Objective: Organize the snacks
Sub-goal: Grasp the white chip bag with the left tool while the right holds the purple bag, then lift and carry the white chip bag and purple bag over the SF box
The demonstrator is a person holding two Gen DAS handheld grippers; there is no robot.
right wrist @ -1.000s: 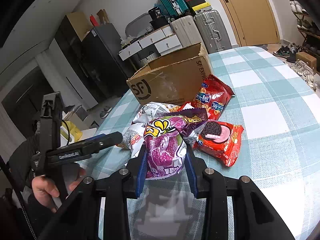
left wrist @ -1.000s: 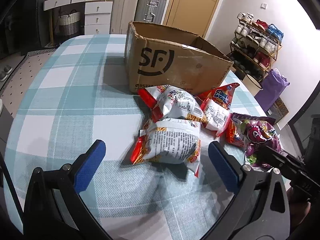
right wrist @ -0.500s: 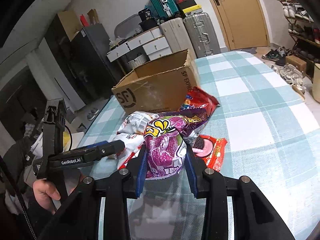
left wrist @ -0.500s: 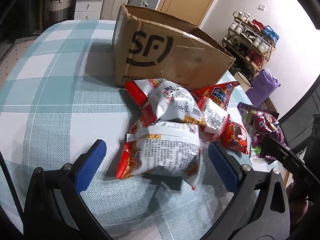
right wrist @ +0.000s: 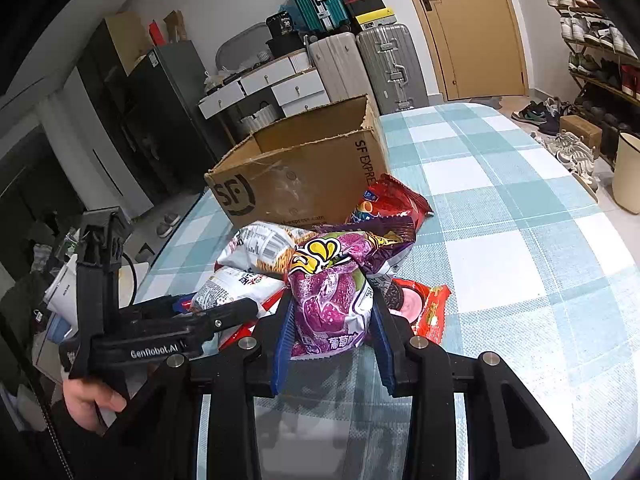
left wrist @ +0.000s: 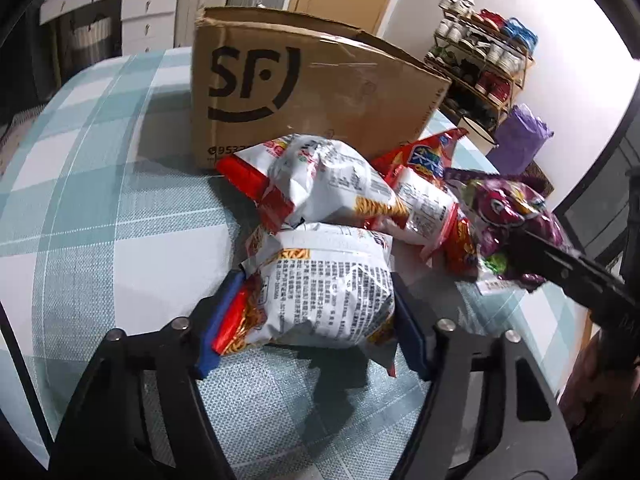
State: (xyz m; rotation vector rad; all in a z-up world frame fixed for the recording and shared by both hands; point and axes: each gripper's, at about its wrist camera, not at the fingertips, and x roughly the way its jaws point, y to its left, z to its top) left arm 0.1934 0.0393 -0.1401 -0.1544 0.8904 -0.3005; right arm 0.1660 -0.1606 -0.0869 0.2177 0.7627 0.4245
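A white noodle-snack bag lies nearest on the checked tablecloth. My left gripper is closing around it, and both blue pads touch its sides. My right gripper is shut on a purple grape candy bag, held just above the pile. That purple bag also shows at the right of the left wrist view. An open cardboard box marked SF stands behind the pile. A second white bag, a red bag and a red cookie packet lie between.
A person's hand holds the left gripper at the table's left edge. Off the table stand suitcases, white drawers, a shoe rack, a purple sack and a white bucket. The tablecloth lies bare to the right.
My left gripper moved forward and down over the nearest white bag and its jaws narrowed onto it. The right gripper lifted the purple bag slightly, uncovering the cookie packet.
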